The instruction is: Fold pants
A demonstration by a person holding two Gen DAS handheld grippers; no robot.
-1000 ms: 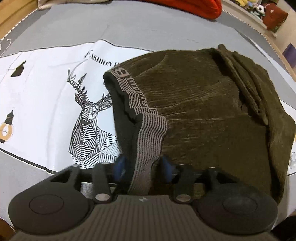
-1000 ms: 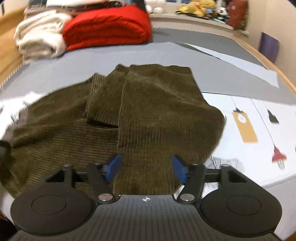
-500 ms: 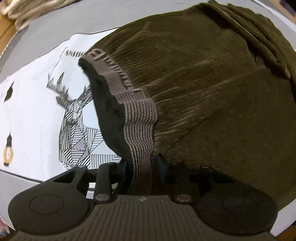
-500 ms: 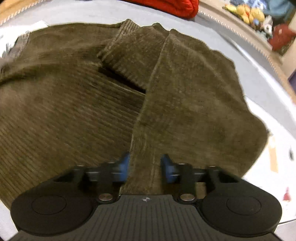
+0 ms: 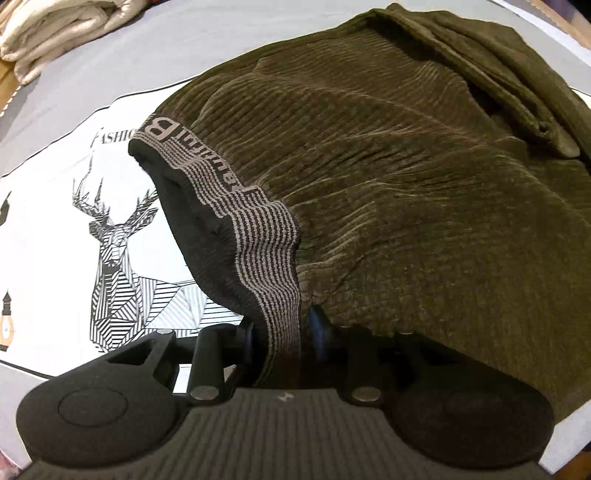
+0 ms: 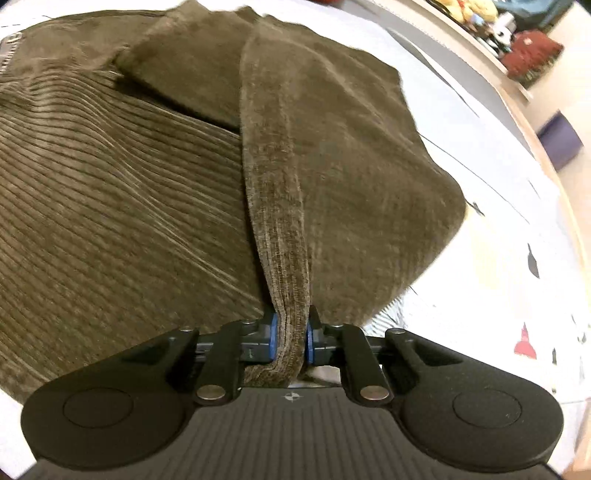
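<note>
Two black two-finger tools working one pair of olive-brown corduroy pants [image 5: 388,192], spread in folds over a grey sheet [image 5: 122,66] printed with a white panel bearing a line-drawn stag [image 5: 114,258]. Far left of the left jaws, beyond the panel: a folded cream blanket [image 5: 55,29]. At the left gripper [image 5: 282,332]: jaws narrowed and closing on the striped grey-and-black elastic waistband [image 5: 266,258], which runs straight down between the blue pads [image 5: 316,325]; both pads partly hidden by cloth, contact seeming made on each side, so waistband pinched. Ahead of these jaws and to their right: ribbed body of the pants rising in a mound, with the legs folded over at the far right. Left of the jaws: dark inner lining of the waist opening, then the stag print. At the right gripper [image 6: 290,339]: jaws nearly shut and closing, blue pads [image 6: 273,336] pressed flat against both sides of a raised ridge of corduroy, a folded edge of one leg drawn up from the pile. Left of that ridge: wide ribbed cloth lying flat, a sliver of waistband at the far upper left. Right of the ridge: smoother leg panel falling away to the white printed sheet [image 6: 498,277]. Far upper right: a shelf with blurred toys [image 6: 480,14], too indistinct to name further.
</note>
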